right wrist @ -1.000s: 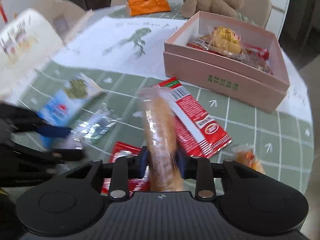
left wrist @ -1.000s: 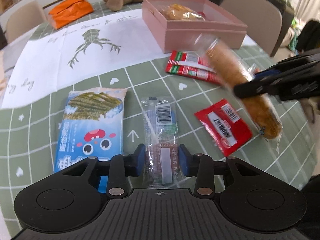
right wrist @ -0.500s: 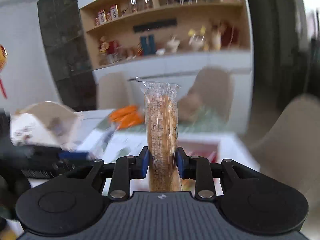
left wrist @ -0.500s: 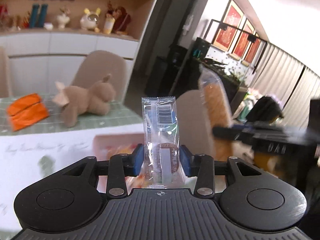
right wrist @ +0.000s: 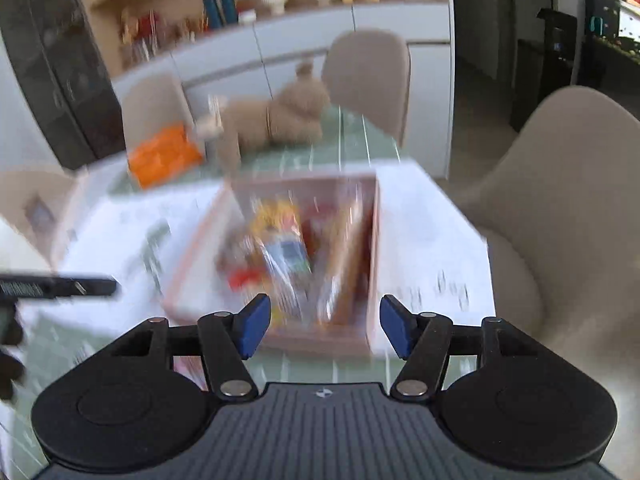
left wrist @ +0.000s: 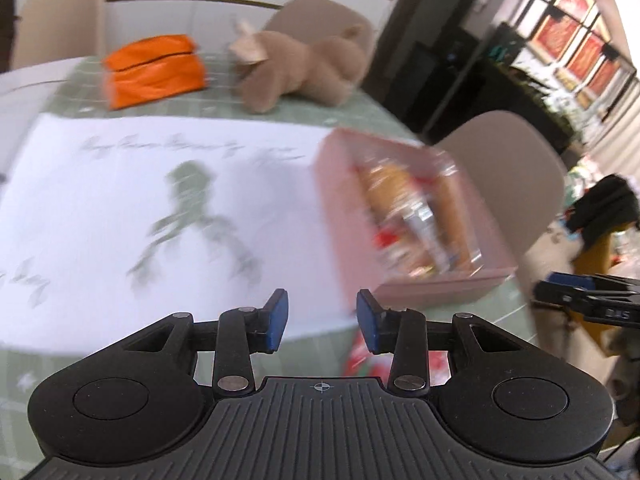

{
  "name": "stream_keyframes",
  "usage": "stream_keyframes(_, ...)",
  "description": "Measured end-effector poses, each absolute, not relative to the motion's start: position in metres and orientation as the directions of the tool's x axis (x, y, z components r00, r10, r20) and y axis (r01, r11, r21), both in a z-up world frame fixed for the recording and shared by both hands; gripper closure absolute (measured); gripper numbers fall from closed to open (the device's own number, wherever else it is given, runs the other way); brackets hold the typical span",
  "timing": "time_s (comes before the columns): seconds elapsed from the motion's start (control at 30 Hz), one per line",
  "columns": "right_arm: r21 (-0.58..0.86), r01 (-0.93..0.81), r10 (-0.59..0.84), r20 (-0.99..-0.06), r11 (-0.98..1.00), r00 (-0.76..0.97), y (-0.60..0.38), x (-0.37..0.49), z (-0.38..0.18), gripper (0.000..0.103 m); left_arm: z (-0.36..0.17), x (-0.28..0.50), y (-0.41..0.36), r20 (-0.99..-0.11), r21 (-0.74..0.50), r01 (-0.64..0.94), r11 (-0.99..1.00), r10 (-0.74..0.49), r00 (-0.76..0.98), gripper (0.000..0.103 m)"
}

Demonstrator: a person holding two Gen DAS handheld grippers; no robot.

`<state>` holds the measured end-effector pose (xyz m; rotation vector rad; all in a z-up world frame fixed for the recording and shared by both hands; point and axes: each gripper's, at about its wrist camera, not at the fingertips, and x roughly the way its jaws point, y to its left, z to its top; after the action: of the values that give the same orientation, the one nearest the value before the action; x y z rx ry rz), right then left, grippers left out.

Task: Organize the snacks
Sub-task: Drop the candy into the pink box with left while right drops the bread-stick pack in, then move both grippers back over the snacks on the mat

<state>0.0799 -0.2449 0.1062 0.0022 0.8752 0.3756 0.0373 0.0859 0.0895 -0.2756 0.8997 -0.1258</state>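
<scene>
The pink box (left wrist: 448, 282) stands on the green table with several blurred snack packets (left wrist: 408, 216) in it, a long brown bread stick (left wrist: 454, 220) among them. My left gripper (left wrist: 322, 320) hangs before the box's left corner; its jaws are closing with nothing between them. The right gripper (right wrist: 324, 328) hovers over the near wall of the pink box (right wrist: 320, 338), jaws opening and empty, above the blurred packets (right wrist: 288, 252). Each gripper shows in the other's view: the right gripper (left wrist: 588, 300) and the left gripper (right wrist: 60, 286).
A white sheet with a green lizard drawing (left wrist: 120, 200) lies left of the box. Behind it sit an orange pouch (left wrist: 154, 68) and a brown plush toy (left wrist: 296, 68). A red packet (left wrist: 360, 360) lies on the table under my left gripper. Beige chairs (right wrist: 560, 184) ring the table.
Both grippers held a packet upright half a second ago, the left a clear one, the right the bread stick. Both have let go and tipped down toward the box.
</scene>
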Motion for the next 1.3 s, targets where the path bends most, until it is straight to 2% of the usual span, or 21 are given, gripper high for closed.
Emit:
stream_keyframes(0.2,0.143,-0.38,0.329,-0.809,0.914,0.487,-0.239,0.03,0.071,0.042,0.077,-0.032,0.116,-0.803,-0.203,-0.057,0.977,-0.134,0.581,0.061)
stream_keyframes(0.33,0.149,-0.439,0.353,-0.831,0.886,0.429,-0.217,0.003,0.058,0.041,0.061,-0.071,0.136,-0.837,-0.189,-0.165,0.968,-0.071,0.542,0.061)
stream_keyframes(0.47,0.153,-0.534,0.397,-0.837,0.831,0.378,-0.185,-0.017,0.054,0.041,0.047,-0.091,0.142,-0.847,-0.239,-0.225,0.944,-0.09,0.524,0.061)
stream_keyframes(0.63,0.182,-0.596,0.43,-0.85,0.782,0.305,-0.167,-0.034,0.048,0.037,0.041,-0.089,0.117,-0.837,-0.302,-0.182,0.936,-0.17,0.52,0.061)
stream_keyframes(0.77,0.178,-0.619,0.429,-0.858,0.765,0.283,-0.155,-0.04,0.04,0.037,0.037,-0.081,0.089,-0.833,-0.3,-0.131,0.945,-0.193,0.519,0.062)
stream_keyframes(0.9,0.1,-0.574,0.392,-0.823,0.813,0.411,-0.169,-0.038,0.052,0.037,0.038,-0.075,0.073,-0.836,-0.278,-0.111,0.954,-0.183,0.517,0.062)
stream_keyframes(1.03,-0.011,-0.43,0.258,-0.786,0.903,0.562,-0.197,-0.024,0.054,0.037,0.041,-0.072,0.071,-0.836,-0.239,-0.141,0.961,-0.13,0.533,0.062)
stream_keyframes(1.17,0.08,-0.307,0.241,-0.812,0.948,0.532,-0.226,-0.001,0.042,0.037,0.061,-0.074,0.069,-0.808,-0.195,-0.132,0.972,-0.083,0.583,0.062)
stream_keyframes(1.23,0.123,-0.282,0.259,-0.815,0.951,0.518,-0.229,0.004,0.035,0.037,0.068,-0.072,0.062,-0.807,-0.224,-0.083,0.971,-0.137,0.575,0.062)
stream_keyframes(1.3,0.161,-0.283,0.287,-0.825,0.946,0.488,-0.228,0.007,0.027,0.037,0.067,-0.068,0.049,-0.821,-0.293,-0.012,0.956,-0.245,0.516,0.062)
